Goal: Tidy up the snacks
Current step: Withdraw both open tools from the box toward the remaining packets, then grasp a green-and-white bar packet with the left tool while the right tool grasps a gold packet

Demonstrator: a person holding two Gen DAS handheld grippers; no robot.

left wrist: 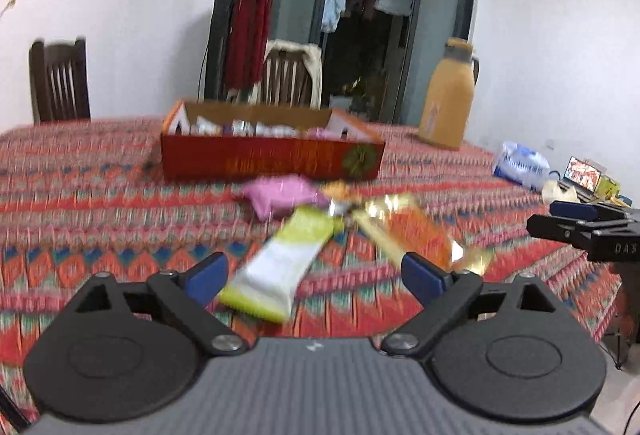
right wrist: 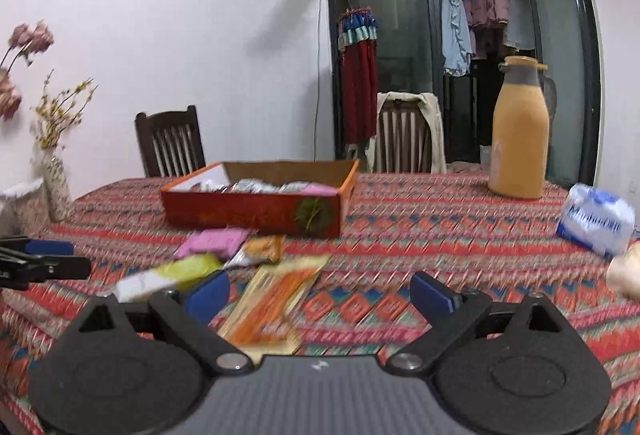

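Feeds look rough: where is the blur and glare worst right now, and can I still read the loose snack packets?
Left wrist view: motion smear across the patterned tablecloth and red cardboard box; the lime-and-white packet keeps its outline, print unreadable; ceiling-light glare on the glass door. Right wrist view: the orange-striped packet is streaked, the pink packet soft; fisheye bends the door frame.

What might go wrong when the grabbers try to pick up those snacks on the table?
1. The green-and-white packet, the orange packet and the pink packet lie close together, some seemingly overlapping, so the open left gripper could pinch two or push one aside.
2. The right gripper, also open, aims at the same pile, so the two might bump.
3. The red box already looks fairly full, so a carelessly dropped packet might slide out.
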